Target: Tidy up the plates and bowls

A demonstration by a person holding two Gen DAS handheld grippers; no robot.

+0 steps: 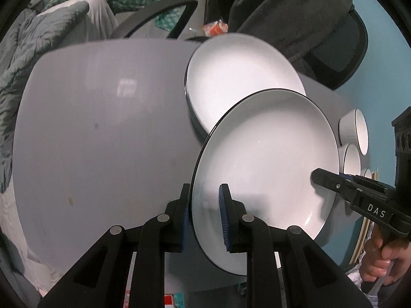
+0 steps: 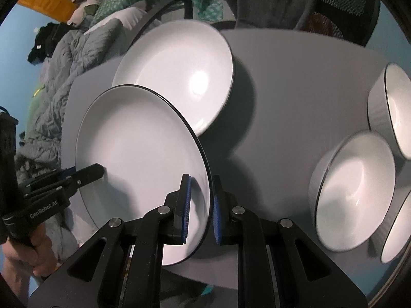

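A white plate with a dark rim (image 1: 269,159) is held above the grey table between both grippers. My left gripper (image 1: 205,205) straddles its left rim, one pad under and one on top, with a small gap showing. My right gripper (image 2: 201,200) straddles the opposite rim of the same plate (image 2: 138,154) and shows in the left wrist view (image 1: 323,177). A second white plate (image 1: 239,77) lies on the table just beyond; it also shows in the right wrist view (image 2: 179,74). Three white bowls (image 2: 357,187) stand at the right.
The round grey table (image 1: 102,128) stretches left of the plates. A black office chair draped with dark clothing (image 1: 295,12) stands behind it. A bed with a grey quilt (image 2: 59,77) lies beyond the table. A hand (image 1: 385,256) holds the right gripper.
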